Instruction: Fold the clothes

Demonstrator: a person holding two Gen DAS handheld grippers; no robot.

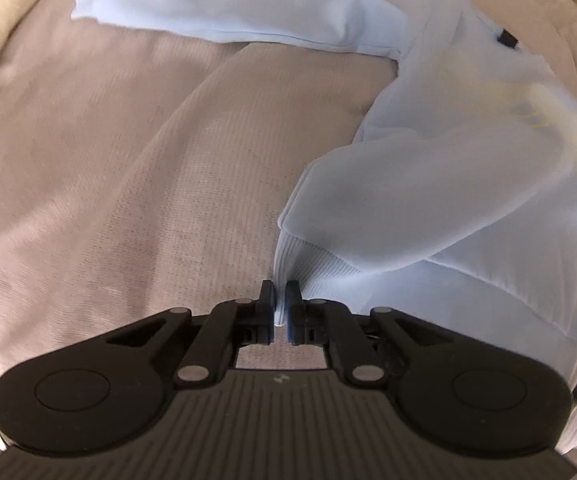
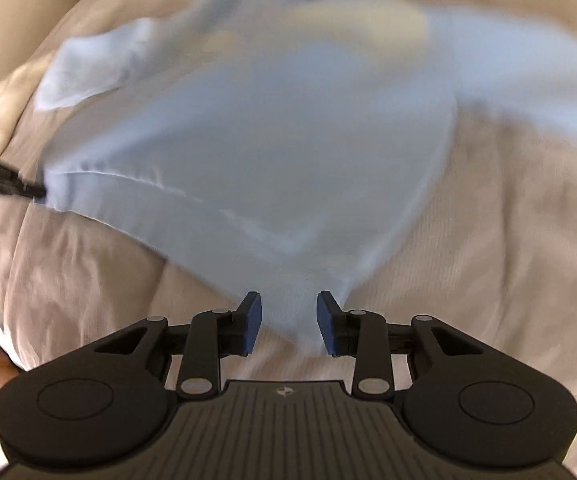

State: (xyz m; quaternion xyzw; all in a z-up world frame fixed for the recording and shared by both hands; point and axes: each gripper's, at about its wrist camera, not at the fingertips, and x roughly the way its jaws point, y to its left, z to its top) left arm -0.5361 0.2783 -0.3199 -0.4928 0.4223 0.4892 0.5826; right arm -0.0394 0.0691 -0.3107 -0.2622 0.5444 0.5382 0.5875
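Here, a pale blue sweatshirt (image 1: 468, 184) is seen spread loosely over a beige bedspread (image 1: 128, 168), with one sleeve lying across the twelve o'clock side of the left wrist view and the body bunched toward three o'clock. The left gripper (image 1: 280, 300) is pinched almost fully together, and a thin edge of the ribbed hem (image 1: 312, 268) is clamped between its pads. In the right wrist view the same sweatshirt (image 2: 268, 128) is blurred by motion and fills the centre, drawn to a point at six o'clock. The right gripper (image 2: 289, 316) is held partly apart, with that point of fabric lying between the blue pads (image 2: 251, 320); whether the pads are pressed on the cloth cannot be told through the blur. At nine o'clock of this view the left gripper (image 2: 28, 190) is seen at the garment's edge. The bedspread (image 2: 488, 240) is visible on either side.
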